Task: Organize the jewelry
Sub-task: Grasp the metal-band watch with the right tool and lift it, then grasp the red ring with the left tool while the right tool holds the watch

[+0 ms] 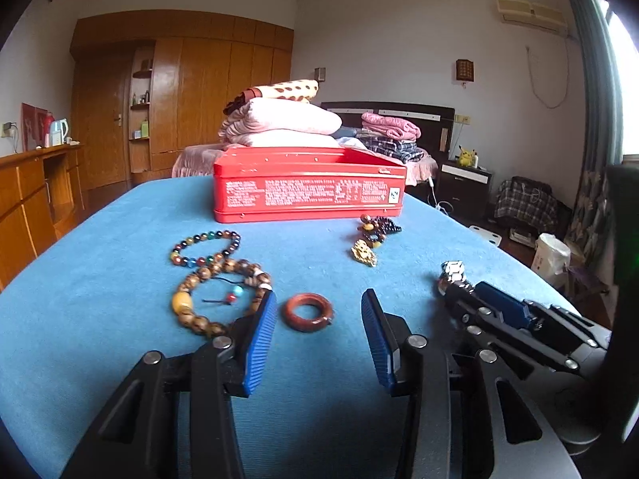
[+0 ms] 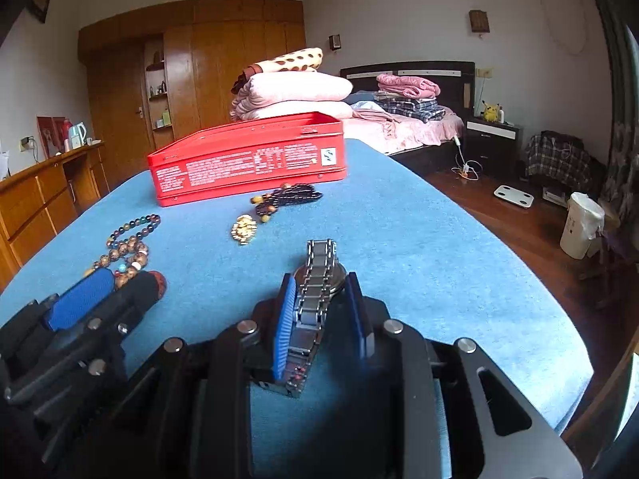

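Steel watch clamped between right gripper pads, left gripper spread wide, empty.

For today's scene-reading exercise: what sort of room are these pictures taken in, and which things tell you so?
Most likely a home bedroom. A bed piled with folded quilts and clothes stands behind the blue-covered table, a wooden wardrobe lines the far wall, and a nightstand sits beside the bed.

Left claw agape, right claw clamped.

A blue-clothed surface bore a red tin, two bead bracelets, a wooden ring, dark beads and a watch.
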